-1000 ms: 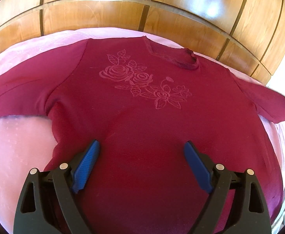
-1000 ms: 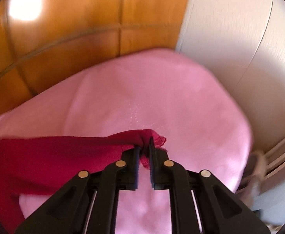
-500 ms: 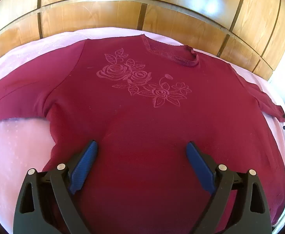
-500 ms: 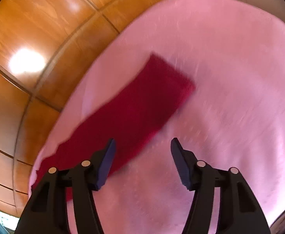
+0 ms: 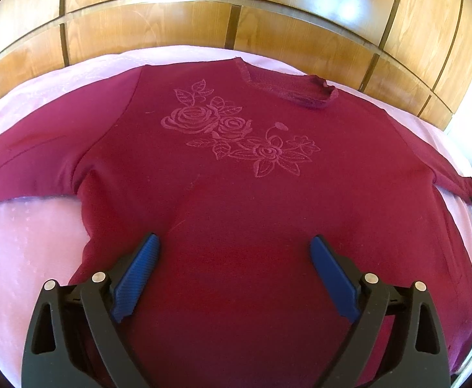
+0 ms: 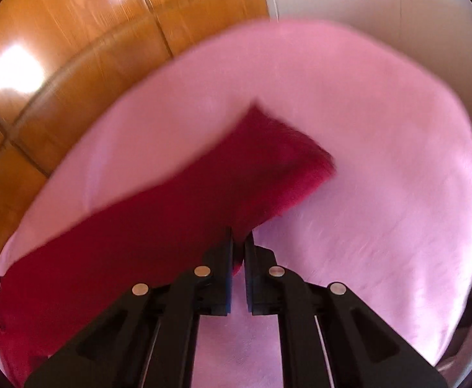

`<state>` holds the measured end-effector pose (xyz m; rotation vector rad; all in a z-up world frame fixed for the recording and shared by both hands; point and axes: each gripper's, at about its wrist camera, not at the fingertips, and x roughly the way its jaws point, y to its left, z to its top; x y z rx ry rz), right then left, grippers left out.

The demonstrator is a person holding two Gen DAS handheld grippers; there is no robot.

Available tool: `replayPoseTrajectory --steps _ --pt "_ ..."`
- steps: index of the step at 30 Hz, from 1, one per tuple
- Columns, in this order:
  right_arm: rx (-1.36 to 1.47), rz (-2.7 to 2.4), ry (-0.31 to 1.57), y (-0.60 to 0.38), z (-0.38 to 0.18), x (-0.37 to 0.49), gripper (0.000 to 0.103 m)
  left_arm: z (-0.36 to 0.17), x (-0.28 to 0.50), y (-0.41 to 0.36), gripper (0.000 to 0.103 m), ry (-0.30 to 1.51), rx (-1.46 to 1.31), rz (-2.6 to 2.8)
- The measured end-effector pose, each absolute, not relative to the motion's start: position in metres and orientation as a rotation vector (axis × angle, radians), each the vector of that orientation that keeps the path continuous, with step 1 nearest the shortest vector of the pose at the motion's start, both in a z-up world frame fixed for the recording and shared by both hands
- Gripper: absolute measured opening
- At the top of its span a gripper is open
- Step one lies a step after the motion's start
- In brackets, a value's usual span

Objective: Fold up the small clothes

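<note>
- L gripper (image 5: 232, 274): jaws spread, hovering over maroon sweater (image 5: 236, 194), spread flat on pink bedcover (image 5: 26, 258).
- R gripper (image 6: 238, 249): clenched on sleeve (image 6: 203, 187) edge at 6 o'clock, prob. for folding inward.

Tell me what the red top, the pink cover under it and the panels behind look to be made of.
Red top: soft matte knit, probably cotton jersey; it drapes limply, with a tone-on-tone embroidered rose motif.
Pink cover: matte woven fabric, likely a bedsheet; faint raised dots and soft creases show.
Panels: glossy varnished wood or veneer; grain lines and bright window reflections show.
</note>
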<state>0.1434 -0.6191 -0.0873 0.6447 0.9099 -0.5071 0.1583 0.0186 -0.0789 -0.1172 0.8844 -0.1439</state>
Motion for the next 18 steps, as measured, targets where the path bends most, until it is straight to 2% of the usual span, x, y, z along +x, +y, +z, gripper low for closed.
replayPoseTrajectory --steps 1,2,3,5,10,15,18 --pt "0.674 -0.500 0.891 -0.617 -0.086 0.141 0.013 -0.079 0.159 0.019 0.094 0.888 -0.120 -0.151" --pt "0.722 -0.490 0.878 -0.616 -0.084 0.138 0.023 -0.078 0.159 0.020 0.094 0.892 -0.122 -0.153" --pt "0.748 -0.479 0.873 -0.613 -0.082 0.134 0.041 -0.076 0.157 0.021 0.094 0.897 -0.122 -0.153" --pt "0.729 -0.458 0.869 -0.599 -0.069 0.122 0.060 -0.070 0.153 0.022 0.094 0.912 -0.109 -0.163" --pt "0.585 -0.132 0.934 -0.529 -0.036 0.071 0.057 -0.054 0.118 0.048 0.093 0.903 -0.160 -0.182" --pt "0.516 0.184 1.037 -0.433 -0.033 0.010 0.047 -0.041 0.070 0.089 0.093 0.882 -0.186 -0.153" --pt "0.498 0.298 1.104 -0.383 -0.045 -0.022 0.042 -0.045 0.047 0.106 0.083 0.916 -0.194 -0.155"
